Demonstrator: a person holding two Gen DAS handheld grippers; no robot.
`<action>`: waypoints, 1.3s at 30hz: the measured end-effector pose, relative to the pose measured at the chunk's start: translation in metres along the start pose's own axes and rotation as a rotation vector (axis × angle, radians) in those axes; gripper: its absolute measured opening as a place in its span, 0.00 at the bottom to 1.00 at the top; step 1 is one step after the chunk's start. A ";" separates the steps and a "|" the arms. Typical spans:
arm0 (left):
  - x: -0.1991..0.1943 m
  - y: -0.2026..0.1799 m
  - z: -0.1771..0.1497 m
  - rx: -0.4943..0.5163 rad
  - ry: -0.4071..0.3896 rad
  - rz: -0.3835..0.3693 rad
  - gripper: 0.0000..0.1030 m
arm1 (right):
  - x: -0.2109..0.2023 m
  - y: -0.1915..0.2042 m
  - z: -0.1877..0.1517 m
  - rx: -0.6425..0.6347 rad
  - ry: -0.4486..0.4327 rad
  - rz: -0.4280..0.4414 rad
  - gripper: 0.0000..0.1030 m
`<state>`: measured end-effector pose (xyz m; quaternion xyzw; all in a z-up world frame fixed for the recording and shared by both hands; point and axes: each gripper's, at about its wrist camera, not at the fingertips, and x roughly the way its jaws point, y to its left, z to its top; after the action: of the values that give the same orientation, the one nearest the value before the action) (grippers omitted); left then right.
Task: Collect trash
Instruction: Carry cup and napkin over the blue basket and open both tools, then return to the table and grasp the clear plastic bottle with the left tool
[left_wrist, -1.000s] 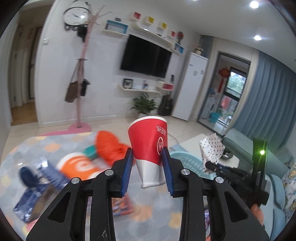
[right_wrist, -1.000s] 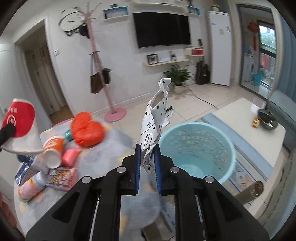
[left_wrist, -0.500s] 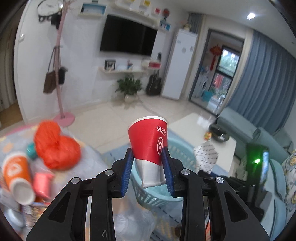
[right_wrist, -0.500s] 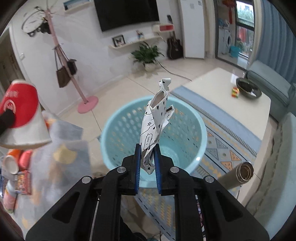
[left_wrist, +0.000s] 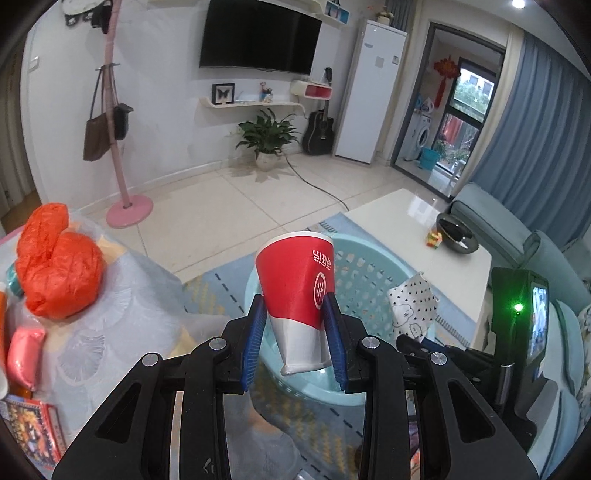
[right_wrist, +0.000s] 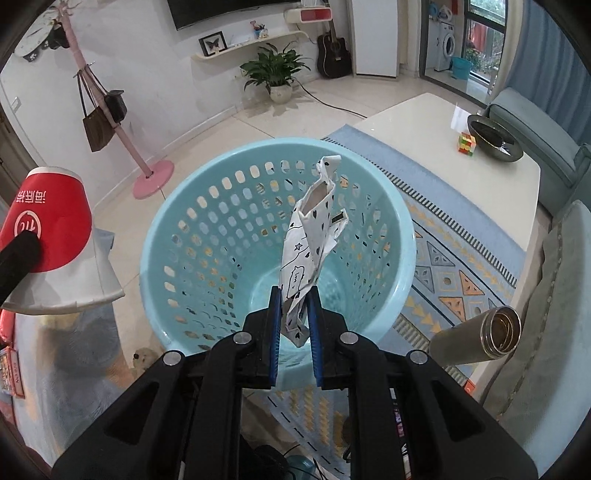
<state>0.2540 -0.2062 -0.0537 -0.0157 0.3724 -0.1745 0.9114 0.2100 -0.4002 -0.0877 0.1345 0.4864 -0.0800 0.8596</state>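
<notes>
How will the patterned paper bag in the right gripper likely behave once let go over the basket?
The patterned paper bag looks crumpled and thin, so it is probably very light and may flutter rather than drop straight. It stands up unsupported above the right gripper, so the paper seems stiff enough to hold shape. It hangs over the blue basket, so it will likely land inside.

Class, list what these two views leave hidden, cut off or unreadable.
- Basket floor, right view: partly hidden by the wrapper and right tongs.
- Cup inside, left view: rim faces away; left tongs cover its sides.
- Box, left view: cut by the edge, print unreadable.
</notes>
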 end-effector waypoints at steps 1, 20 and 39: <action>0.002 0.000 0.001 -0.003 0.004 -0.001 0.30 | 0.003 0.000 0.001 -0.002 0.007 -0.005 0.13; -0.109 0.018 0.020 0.006 -0.062 -0.005 0.61 | -0.098 0.016 0.010 -0.068 -0.160 0.056 0.54; -0.388 0.044 0.089 -0.015 -0.419 0.028 0.66 | -0.288 0.133 -0.031 -0.350 -0.415 0.264 0.67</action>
<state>0.0718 -0.0461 0.2647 -0.0535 0.1764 -0.1521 0.9710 0.0720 -0.2620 0.1645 0.0275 0.2848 0.0917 0.9538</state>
